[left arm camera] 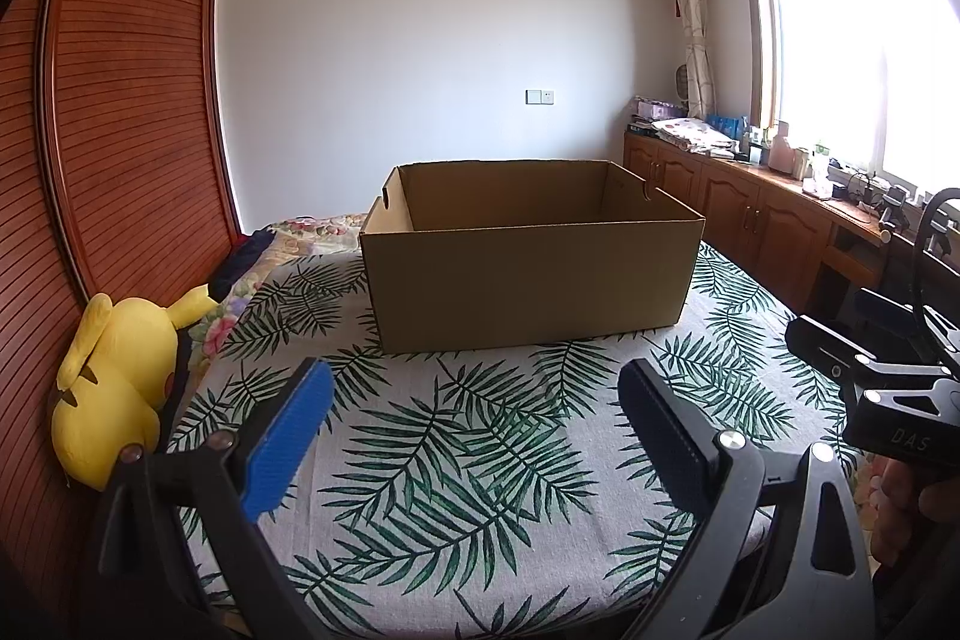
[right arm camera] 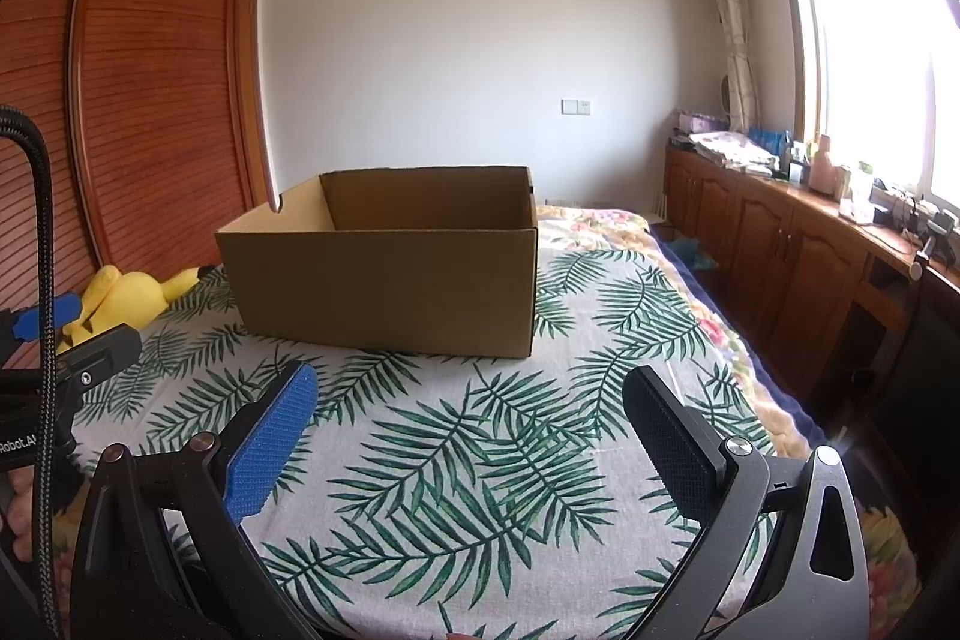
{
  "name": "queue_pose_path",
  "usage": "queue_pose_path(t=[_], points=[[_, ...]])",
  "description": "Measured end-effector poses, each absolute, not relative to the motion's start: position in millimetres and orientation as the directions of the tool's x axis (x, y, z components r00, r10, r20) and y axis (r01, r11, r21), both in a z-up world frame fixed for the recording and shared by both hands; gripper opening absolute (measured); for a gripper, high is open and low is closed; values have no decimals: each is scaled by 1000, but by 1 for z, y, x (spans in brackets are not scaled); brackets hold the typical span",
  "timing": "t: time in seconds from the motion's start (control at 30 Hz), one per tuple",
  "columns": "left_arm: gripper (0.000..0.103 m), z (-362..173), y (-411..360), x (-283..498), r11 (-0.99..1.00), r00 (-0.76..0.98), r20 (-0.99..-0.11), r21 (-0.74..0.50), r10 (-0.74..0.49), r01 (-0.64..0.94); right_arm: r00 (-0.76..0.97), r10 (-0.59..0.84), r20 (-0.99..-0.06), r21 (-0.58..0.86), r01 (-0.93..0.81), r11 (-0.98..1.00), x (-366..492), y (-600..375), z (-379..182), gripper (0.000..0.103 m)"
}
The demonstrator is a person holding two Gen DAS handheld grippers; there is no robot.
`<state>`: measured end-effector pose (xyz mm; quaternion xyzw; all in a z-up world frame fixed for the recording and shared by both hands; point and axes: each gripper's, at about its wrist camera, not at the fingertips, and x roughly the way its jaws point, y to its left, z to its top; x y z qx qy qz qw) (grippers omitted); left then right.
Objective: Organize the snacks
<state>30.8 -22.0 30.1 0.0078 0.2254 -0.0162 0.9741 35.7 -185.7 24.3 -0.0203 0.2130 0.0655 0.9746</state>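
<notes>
So the cardboard box sits open-topped on the bed, squarely ahead of both grippers and a little beyond their fingertips. It is plain brown corrugated board, flaps absent or folded away, with a hand-hole notch in each short wall, and what I can see of the inside looks bare. No snacks show in either view, so I judge the task is at its very start: the container is placed, nothing is gathered yet. My next move calls for finding the snacks, which must lie outside these frames, then bringing one over the box's rim.

My left gripper hovers above the palm-leaf bedspread with its jaws spread wide and nothing between them. My right gripper is likewise wide open and holds nothing; its body shows at the right edge of the left wrist view.

Further out, a yellow Pikachu plush lies at the bed's left edge against the slatted wooden wardrobe. A wooden cabinet run lines the window wall.
</notes>
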Motion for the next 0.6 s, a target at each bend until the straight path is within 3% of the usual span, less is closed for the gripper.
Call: queue_pose_path(t=[0.6], points=[[97, 30, -22, 30, 999, 898, -440, 6, -29, 35, 902, 116, -415, -14, -134, 991, 35, -187, 24, 103]])
